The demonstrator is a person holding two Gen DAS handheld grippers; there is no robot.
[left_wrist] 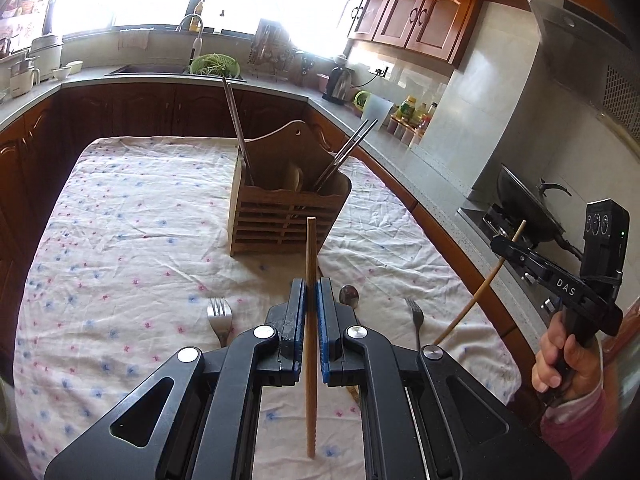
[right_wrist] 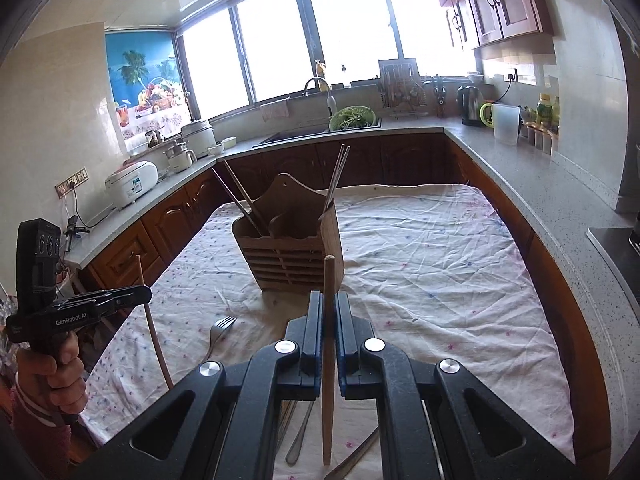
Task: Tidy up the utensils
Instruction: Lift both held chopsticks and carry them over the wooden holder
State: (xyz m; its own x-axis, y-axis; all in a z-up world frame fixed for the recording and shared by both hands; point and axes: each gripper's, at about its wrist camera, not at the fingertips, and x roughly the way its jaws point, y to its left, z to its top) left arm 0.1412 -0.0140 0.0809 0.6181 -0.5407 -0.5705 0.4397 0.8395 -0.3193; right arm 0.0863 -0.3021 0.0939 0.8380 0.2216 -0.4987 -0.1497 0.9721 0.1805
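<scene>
A slim light-wood chopstick [left_wrist: 311, 320] is clamped upright between the blue-padded jaws of the black left gripper [left_wrist: 311, 300], approx. mid-shaft, tip pointing down toward the cloth. A second pale wooden chopstick [right_wrist: 329, 344] is pinched the same way in the black right gripper [right_wrist: 329, 312], also near vertical. Both grippers are held above the near edge of the white flower-print tablecloth [left_wrist: 120, 240].

Ahead, on the cloth, the slatted brown wooden utensil caddy [left_wrist: 280, 216] is seen, w/ metal chopsticks [left_wrist: 236, 128] already leaning in its left and right compartments. Near the grippers, a steel fork [left_wrist: 219, 314], a steel spoon [left_wrist: 349, 295] and a second fork [left_wrist: 415, 314] are left lying flat.

Judged step: both sticks are to be carried to the caddy and dropped in. For a clean drop, each stick should be kept vertical, brought over an open compartment, lowered until the tip is past the rim, and only then released. The leaning metal sticks should be avoided, since a knock could tip the caddy.
</scene>
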